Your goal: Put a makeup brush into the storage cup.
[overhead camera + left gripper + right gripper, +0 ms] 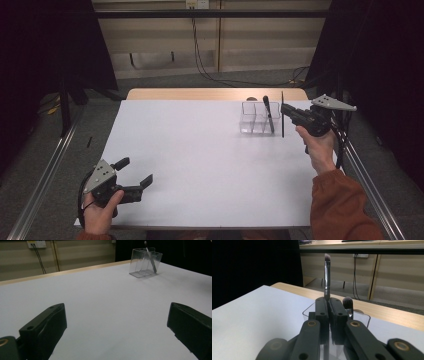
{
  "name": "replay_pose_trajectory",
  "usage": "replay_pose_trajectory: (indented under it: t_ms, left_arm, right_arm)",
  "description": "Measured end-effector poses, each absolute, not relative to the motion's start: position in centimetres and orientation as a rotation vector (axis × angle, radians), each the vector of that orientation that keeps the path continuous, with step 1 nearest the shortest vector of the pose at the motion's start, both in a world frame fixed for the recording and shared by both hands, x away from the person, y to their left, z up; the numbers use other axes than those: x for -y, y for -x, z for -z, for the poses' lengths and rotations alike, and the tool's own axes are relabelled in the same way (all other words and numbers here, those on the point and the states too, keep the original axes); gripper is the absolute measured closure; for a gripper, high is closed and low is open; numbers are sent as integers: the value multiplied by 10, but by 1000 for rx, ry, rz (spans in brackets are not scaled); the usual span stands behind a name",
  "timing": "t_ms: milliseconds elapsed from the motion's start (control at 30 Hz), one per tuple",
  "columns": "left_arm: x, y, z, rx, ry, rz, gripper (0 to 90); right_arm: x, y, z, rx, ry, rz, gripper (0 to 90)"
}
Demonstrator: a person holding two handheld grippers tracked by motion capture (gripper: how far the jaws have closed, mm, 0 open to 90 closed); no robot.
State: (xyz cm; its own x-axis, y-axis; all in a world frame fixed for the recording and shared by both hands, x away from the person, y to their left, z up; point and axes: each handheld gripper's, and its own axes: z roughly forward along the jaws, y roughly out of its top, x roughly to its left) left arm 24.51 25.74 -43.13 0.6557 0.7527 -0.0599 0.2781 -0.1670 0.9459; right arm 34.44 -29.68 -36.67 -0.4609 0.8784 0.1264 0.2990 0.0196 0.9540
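Right hand-held gripper (328, 315) clamping upright brush (327, 277), bristles visible close-up

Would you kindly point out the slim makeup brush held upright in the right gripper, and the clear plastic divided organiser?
Slim makeup brush (326, 277): right gripper view, on its shiny metal ferrule above the jaws.
Clear plastic divided organiser (140, 262): left gripper view, on its transparent front wall.

**Around the white table**

The big white table top (200, 160) sits on a wooden table, and a strip of wood (215, 94) peeks out at its 12 o'clock edge. Past that, black cables (200, 55) hang down a tan wall. A white wall socket (36, 243) sits up high there. Grey floor (40, 165) lies at 9 o'clock.
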Motion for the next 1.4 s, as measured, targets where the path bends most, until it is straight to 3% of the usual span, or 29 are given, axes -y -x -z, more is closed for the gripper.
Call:
replay_pose_trajectory:
  t_ms: [600,1400]
  left_arm:
    - [-257,-245,431,-828,-1744,-519,25]
    - [-255,-247,431,-821,-1749,-514,26]
  right_arm:
    - [292,-370,346,-1775,-1180,-1434,868]
    - [282,-420,353,-1761,-1231,-1344,868]
